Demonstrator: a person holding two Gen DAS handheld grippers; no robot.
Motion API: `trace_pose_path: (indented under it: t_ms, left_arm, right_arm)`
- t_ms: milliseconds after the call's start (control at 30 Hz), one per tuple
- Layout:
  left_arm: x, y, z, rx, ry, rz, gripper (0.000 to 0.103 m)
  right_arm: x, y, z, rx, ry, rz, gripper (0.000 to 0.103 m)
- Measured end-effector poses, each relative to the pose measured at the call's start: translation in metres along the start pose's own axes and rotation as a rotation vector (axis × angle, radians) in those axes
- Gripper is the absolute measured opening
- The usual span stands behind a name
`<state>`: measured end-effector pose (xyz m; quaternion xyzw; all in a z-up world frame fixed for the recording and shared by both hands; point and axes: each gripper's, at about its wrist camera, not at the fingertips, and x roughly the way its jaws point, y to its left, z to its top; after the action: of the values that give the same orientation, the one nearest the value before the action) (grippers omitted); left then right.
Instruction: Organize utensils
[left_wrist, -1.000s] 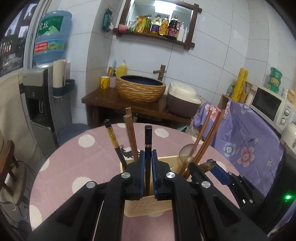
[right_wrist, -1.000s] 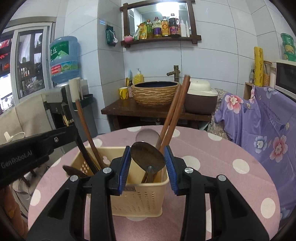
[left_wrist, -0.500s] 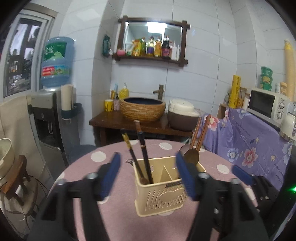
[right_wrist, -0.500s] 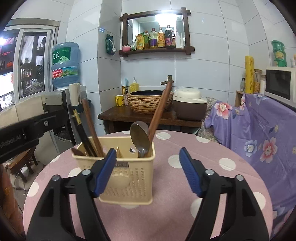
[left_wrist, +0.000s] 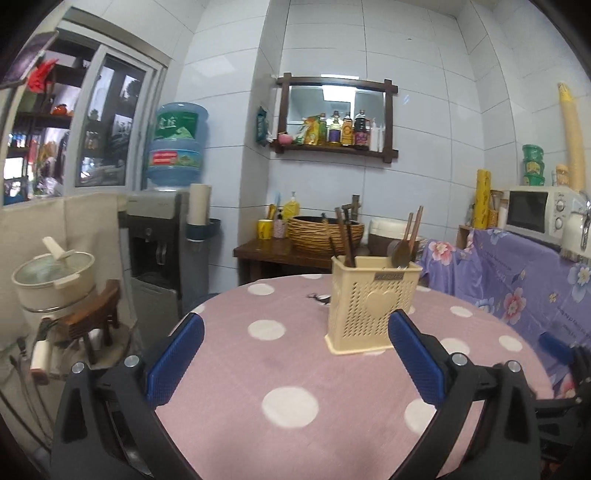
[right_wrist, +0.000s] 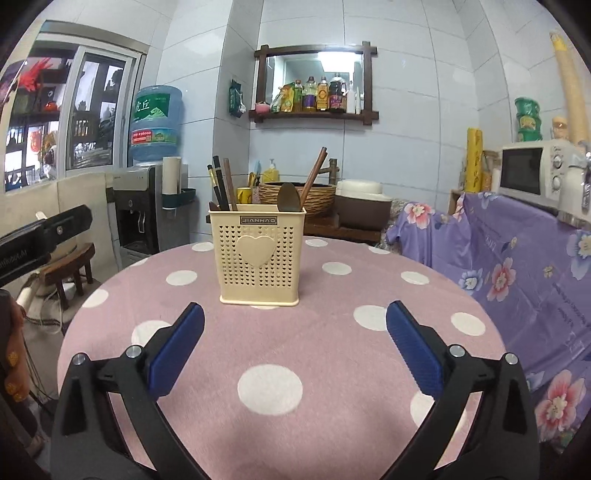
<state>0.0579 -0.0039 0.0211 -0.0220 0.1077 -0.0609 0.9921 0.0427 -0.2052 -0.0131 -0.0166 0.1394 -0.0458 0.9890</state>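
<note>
A cream perforated utensil holder (right_wrist: 258, 254) with a heart on its front stands on the round pink polka-dot table (right_wrist: 280, 354). Dark chopsticks (right_wrist: 221, 184) lean in its left compartment; a wooden spoon (right_wrist: 289, 197) and brown chopsticks (right_wrist: 313, 175) sit in the right one. In the left wrist view the holder (left_wrist: 371, 302) stands far behind the right finger. My right gripper (right_wrist: 295, 349) hangs well back from the holder, its jaws opening wide with nothing between them. My left gripper (left_wrist: 293, 356) is likewise back, jaws opening and empty.
Behind the table stand a dark wooden counter with a woven basin (right_wrist: 295, 197) and a rice cooker (right_wrist: 364, 206). A water dispenser (right_wrist: 142, 210) is at the left, a purple floral cloth (right_wrist: 517, 266) and microwave (right_wrist: 535, 171) at the right. A stool with a pot (left_wrist: 55, 280) stands left.
Both grippers let go of the utensils, opened wide and pulled back from the holder. The black chopstick and the spoon now stand in the holder.
</note>
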Motion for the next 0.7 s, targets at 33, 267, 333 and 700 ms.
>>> trace_pose_path:
  t_ms: [33, 267, 333, 700]
  left_arm:
    - [-0.007, 0.001, -0.005, 0.001, -0.009, 0.017, 0.099]
    - [-0.037, 0.005, -0.032, -0.009, 0.014, 0.010, 0.099]
    - [-0.042, 0.004, -0.036, -0.002, 0.015, 0.003, 0.099]
    - [-0.051, 0.007, -0.039, -0.018, -0.008, 0.007, 0.099]
  right_arm:
    - [-0.005, 0.001, -0.004, -0.002, -0.013, -0.013, 0.097]
    - [-0.040, 0.009, -0.030, -0.016, -0.019, -0.012, 0.097]
    - [-0.045, 0.012, -0.034, -0.028, -0.012, -0.007, 0.097]
    - [-0.066, 0.024, -0.032, -0.055, -0.068, 0.022, 0.097]
